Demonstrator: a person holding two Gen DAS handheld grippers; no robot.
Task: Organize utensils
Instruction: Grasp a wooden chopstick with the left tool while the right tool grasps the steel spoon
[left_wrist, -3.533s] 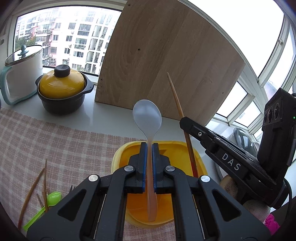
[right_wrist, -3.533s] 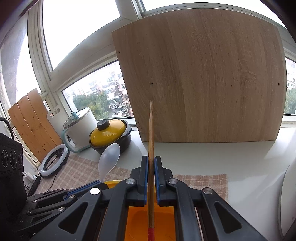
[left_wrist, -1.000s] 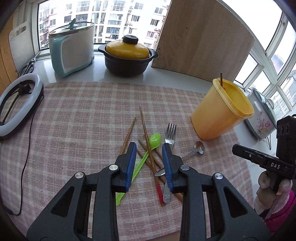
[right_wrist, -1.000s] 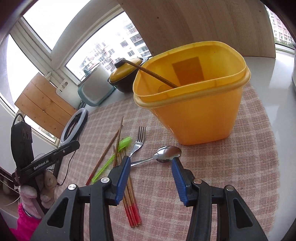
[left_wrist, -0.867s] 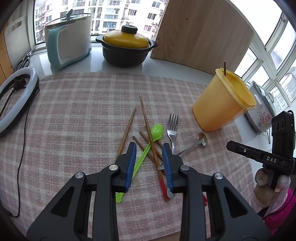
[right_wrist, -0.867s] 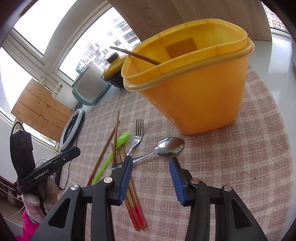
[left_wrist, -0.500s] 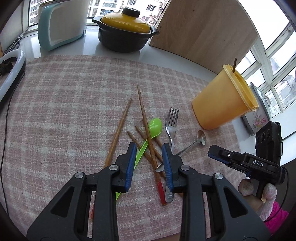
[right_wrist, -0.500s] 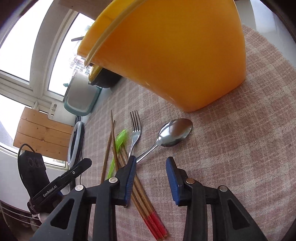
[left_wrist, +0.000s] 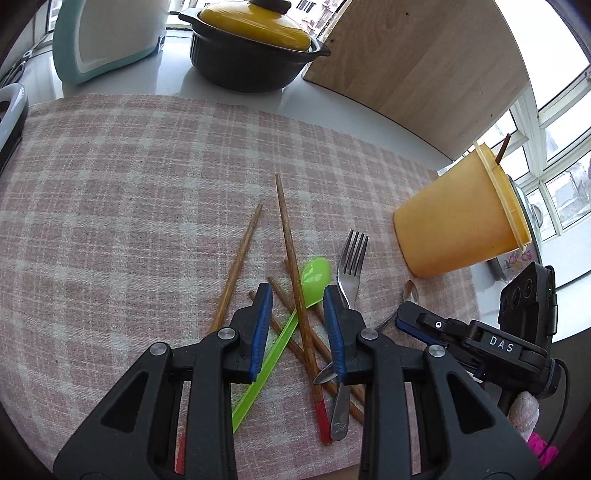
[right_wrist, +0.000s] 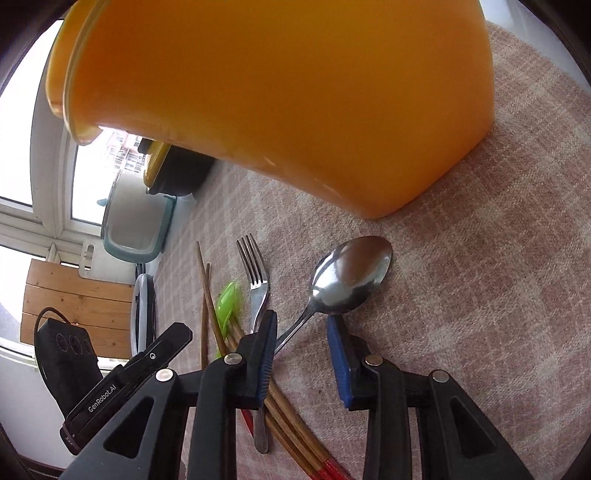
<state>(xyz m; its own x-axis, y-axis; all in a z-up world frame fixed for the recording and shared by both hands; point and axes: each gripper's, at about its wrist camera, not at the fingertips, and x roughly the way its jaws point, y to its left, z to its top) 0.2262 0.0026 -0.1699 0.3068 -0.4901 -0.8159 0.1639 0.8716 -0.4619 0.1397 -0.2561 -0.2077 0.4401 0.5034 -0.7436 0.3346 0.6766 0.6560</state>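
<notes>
Right wrist view puts my right gripper (right_wrist: 301, 332) spread wide around the metal spoon (right_wrist: 343, 280) on the checked cloth (right_wrist: 480, 295); its handle runs back between the jaws. My left gripper (left_wrist: 297, 317) (also wide) straddles a chopstick (left_wrist: 293, 266) lengthwise.

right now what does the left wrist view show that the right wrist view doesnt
Only the left wrist view shows the wooden board leaning at the window, the chopstick tip poking out of the yellow container, the green spoon handle's full length, and the left gripper with jaws open over the pile.

Only the right wrist view shows the whole bowl of the metal spoon, with the right gripper open around its neck.

Both show the container, fork, chopsticks, checked cloth, black pot and teal appliance.
</notes>
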